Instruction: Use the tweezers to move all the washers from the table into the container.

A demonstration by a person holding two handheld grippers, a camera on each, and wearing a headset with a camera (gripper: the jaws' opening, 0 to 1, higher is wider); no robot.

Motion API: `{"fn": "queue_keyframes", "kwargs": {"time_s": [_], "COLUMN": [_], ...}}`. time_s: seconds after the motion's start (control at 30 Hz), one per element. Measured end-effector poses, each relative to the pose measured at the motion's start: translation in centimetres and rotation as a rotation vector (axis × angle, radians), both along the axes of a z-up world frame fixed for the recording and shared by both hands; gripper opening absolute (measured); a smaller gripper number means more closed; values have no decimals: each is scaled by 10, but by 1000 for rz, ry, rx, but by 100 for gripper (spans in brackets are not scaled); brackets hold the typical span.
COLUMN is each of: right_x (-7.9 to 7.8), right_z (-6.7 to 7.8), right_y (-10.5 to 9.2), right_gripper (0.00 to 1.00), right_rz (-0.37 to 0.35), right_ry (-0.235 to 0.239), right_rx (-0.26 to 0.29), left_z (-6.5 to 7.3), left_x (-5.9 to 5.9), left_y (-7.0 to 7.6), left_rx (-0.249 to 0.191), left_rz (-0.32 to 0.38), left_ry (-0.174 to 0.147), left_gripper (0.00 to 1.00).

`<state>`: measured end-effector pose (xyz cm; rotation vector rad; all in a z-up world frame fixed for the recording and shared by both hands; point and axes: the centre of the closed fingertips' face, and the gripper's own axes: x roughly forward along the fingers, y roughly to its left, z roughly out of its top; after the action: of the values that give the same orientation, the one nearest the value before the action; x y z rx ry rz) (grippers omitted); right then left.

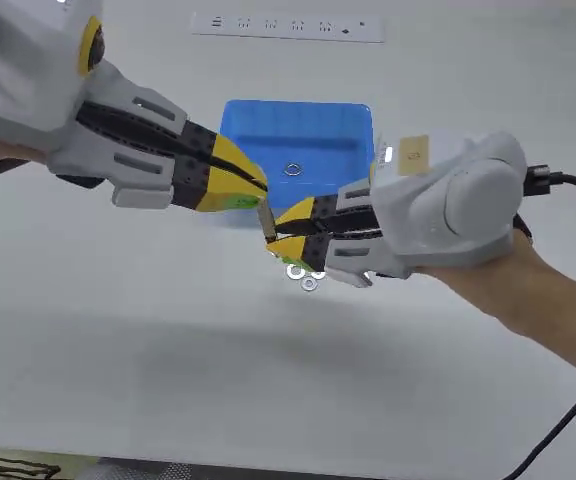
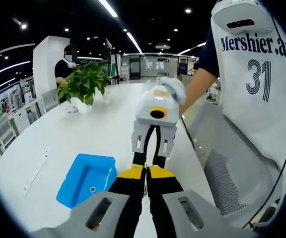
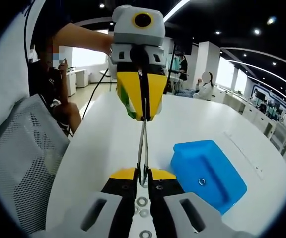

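Thin metal tweezers (image 3: pixel 143 144) run between the two grippers, just in front of the blue container (image 1: pixel 298 135). My right gripper (image 3: pixel 143 177) is shut on one end of them. The left gripper (image 3: pixel 143 115) is shut on the other end. In the head view the left gripper (image 1: pixel 259 190) comes in from the upper left and the right gripper (image 1: pixel 272 234) from the right, tip to tip. Three washers (image 3: pixel 142 202) lie on the table below my right jaws, also visible as washers (image 1: pixel 303 273) under the right gripper. One washer (image 1: pixel 293 169) lies inside the container (image 2: pixel 86 178).
A white power strip (image 1: pixel 286 27) lies at the table's far edge. A black cable (image 1: pixel 568 420) trails from the right gripper. A potted plant (image 2: pixel 83 84) stands on the long white table. A mesh chair (image 3: pixel 19 163) and a seated person are beside the table.
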<state>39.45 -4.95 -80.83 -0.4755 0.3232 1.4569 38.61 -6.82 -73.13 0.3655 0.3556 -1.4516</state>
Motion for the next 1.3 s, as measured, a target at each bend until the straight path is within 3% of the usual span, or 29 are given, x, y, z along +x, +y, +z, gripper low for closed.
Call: {"fn": "queue_keyframes", "kwargs": {"time_s": [0.3,0.53,0.63,0.8,0.93,1.17,1.3], "right_x": [16,40,51,72,84,103,114], "right_z": [32,49,53,52,43,18,0], "right_y": [-9,-14,-16,-18,-18,-14,-11], "right_gripper": [10,10,10,10,10,10,10], "right_rz": [-27,-40,-47,-60,-59,-46,-39], "right_ry": [-63,-117,-130,-141,-152,-139,-121], "right_rx": [34,38,39,35,7,-27,-48], "left_z": [30,47,50,46,36,12,-5], "left_x": [9,28,43,65,77,97,109], "left_y": [-14,-22,-23,-22,-21,-17,-16], "left_rx": [7,19,19,20,13,35,40], "left_rz": [-54,-84,-90,-95,-85,-74,-59], "left_ry": [-66,-120,-131,-139,-135,-136,-113], "left_gripper": [5,5,5,5,5,5,5]}}
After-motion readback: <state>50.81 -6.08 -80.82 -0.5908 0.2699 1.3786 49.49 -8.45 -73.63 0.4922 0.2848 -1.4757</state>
